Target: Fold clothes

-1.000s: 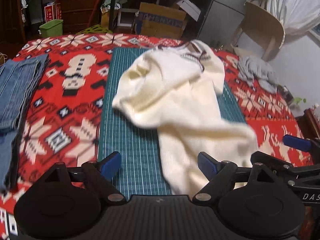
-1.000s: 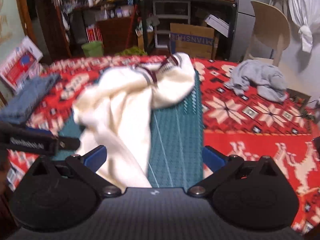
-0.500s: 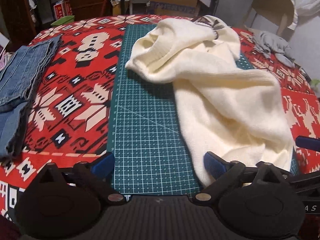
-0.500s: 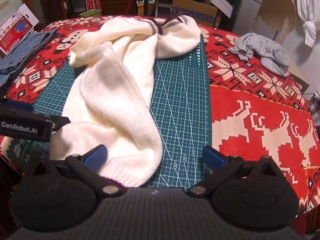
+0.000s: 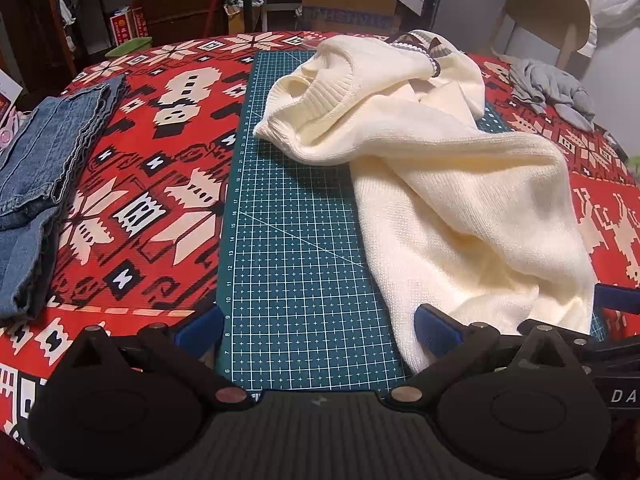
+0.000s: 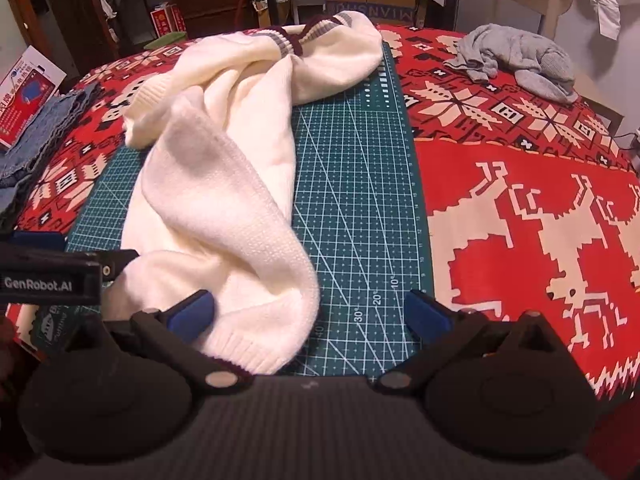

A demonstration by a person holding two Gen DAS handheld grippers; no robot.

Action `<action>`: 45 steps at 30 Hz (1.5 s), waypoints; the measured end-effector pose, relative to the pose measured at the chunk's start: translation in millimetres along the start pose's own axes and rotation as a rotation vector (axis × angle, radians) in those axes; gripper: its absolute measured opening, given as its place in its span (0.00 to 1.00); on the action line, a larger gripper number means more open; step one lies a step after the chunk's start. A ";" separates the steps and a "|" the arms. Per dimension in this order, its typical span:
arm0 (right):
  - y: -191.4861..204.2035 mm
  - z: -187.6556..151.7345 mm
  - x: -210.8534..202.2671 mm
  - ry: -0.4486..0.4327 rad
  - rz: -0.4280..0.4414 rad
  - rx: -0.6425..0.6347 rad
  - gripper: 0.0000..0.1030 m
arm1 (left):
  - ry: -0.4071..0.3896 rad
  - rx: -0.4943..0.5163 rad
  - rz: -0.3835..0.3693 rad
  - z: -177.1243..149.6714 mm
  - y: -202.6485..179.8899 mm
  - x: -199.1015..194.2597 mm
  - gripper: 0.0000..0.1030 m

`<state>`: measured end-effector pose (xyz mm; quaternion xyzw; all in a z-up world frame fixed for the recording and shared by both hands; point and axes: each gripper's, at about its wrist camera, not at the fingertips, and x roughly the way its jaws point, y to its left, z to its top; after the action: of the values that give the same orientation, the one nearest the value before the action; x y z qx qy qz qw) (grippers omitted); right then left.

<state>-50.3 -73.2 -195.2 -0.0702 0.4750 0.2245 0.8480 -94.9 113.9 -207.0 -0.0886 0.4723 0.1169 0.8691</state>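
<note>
A cream knit sweater (image 5: 448,184) with a maroon-and-grey collar lies crumpled on the green cutting mat (image 5: 288,248). Its collar end is far from me and its hem reaches the near edge. My left gripper (image 5: 316,332) is open over bare mat, its right finger touching the sweater's hem. In the right wrist view the same sweater (image 6: 224,184) covers the left half of the mat (image 6: 360,200). My right gripper (image 6: 308,314) is open, with its left finger resting on the hem and nothing pinched. The other gripper shows at each view's edge.
A red patterned blanket (image 5: 152,184) covers the table. Folded jeans (image 5: 36,176) lie at the left. A crumpled grey garment (image 6: 516,60) sits at the far right. Behind the table are a wooden chair (image 5: 548,16), a cardboard box (image 5: 344,12) and cluttered shelves.
The sweater has dropped from the air and settled on the mat. Both grippers have come lower and closer to its near hem, staying open.
</note>
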 end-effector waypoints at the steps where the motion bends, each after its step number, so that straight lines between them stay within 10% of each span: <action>1: 0.2 0.7 0.3 0.003 -0.001 0.003 0.99 | -0.001 0.000 0.002 -0.1 -0.3 0.1 1.00; 11: 5.3 -2.9 1.1 -0.040 -0.042 0.033 0.99 | 0.008 -0.035 0.005 4.0 0.8 0.2 1.00; 15: -3.3 2.9 -8.0 -0.014 -0.032 0.074 0.99 | 0.049 -0.099 -0.045 13.9 7.2 -9.4 0.85; 23: -32.7 12.9 -62.8 -0.109 -0.061 0.091 0.99 | -0.036 -0.079 -0.185 40.2 -19.0 -64.7 0.93; 33: -57.9 3.9 -82.8 -0.142 -0.101 0.119 0.99 | 0.042 -0.039 -0.207 67.7 -73.9 -29.2 0.94; 45: -58.3 -1.8 -81.4 -0.132 -0.116 0.112 0.99 | 0.066 -0.102 -0.109 65.5 -51.8 -21.2 0.21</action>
<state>-62.1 -151.2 -133.5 -0.0352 0.4249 0.1520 0.8917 -38.7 79.1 -151.6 -0.1623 0.4884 0.0903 0.8526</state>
